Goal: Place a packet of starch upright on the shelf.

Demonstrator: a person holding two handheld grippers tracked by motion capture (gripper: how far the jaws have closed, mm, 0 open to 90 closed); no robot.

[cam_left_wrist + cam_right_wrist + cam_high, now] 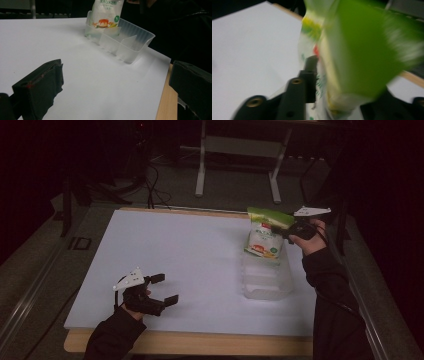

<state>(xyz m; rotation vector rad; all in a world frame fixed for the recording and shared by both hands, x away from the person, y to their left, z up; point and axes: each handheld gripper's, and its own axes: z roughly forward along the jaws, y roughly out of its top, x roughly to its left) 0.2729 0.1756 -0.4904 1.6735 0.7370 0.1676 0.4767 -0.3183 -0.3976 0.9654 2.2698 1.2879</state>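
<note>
Right gripper (286,231): seen at the far right of the table in the high view, held up by the person's right hand (311,239) at the pouch's upper part. Jaws are parted around the pouch top; whether the pads press on it cannot be told, as the right gripper view is blurred.

Pouch (265,236): white snack bag with a green top, upright, bottom end lowered into the far end of the tray. In the right gripper view the pouch (352,62) is seen close up, green flap toward the right, white printed face toward the left jaw. In the left gripper view the lower printed part of the pouch (106,15) is seen standing inside the tray's far compartment.

Tray (267,282): clear plastic, divided into compartments, placed on the white sheet at the right side of the table. In the left gripper view the tray (130,40) is seen with its near compartments holding nothing.

Left gripper (161,289): held low at the near left of the table, well apart from tray and pouch. Jaws stand wide, nothing between them; the white sheet is seen between them in the left gripper view.

Table (190,342): wooden edge visible at the near side, covered by a white sheet (185,250).
</note>
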